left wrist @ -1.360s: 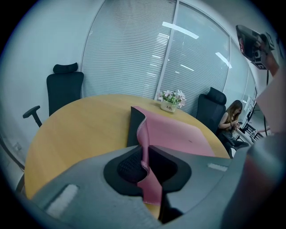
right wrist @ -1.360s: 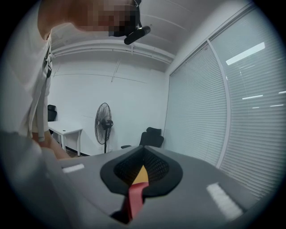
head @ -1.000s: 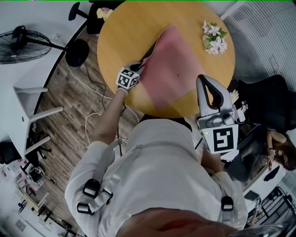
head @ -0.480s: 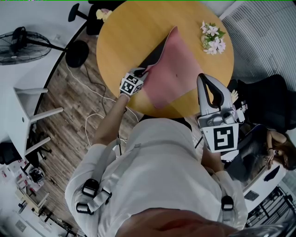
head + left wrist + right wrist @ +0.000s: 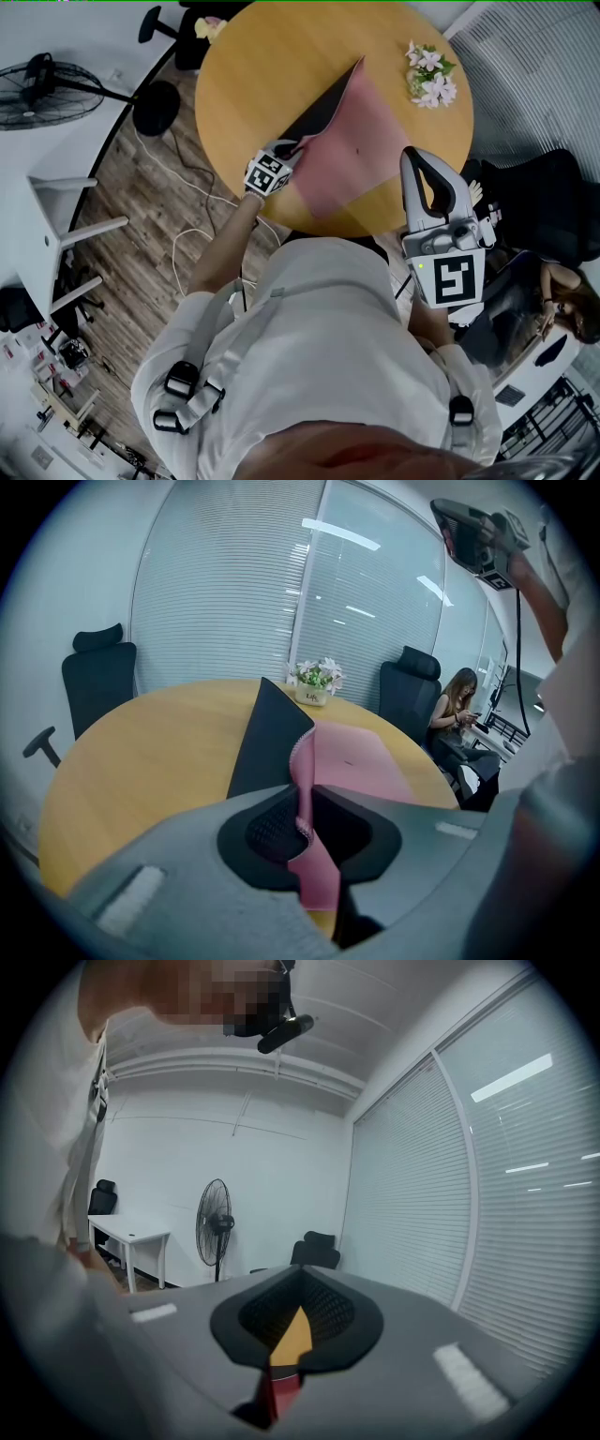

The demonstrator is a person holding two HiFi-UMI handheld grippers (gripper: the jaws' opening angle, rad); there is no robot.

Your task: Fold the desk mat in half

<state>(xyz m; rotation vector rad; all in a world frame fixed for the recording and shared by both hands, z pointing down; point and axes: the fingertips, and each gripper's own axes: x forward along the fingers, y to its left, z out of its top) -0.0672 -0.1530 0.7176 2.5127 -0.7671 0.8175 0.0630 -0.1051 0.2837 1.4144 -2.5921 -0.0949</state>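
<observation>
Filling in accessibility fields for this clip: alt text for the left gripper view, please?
The left gripper is shut on the edge of a pink desk mat, raised off a round wooden table so its black underside shows. A pot of flowers stands at the table's far side; blinds and office chairs lie beyond.

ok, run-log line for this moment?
left tongs: shut on desk mat edge | desk mat: edge lifted, black underside showing | right tongs: shut, empty, raised
</observation>
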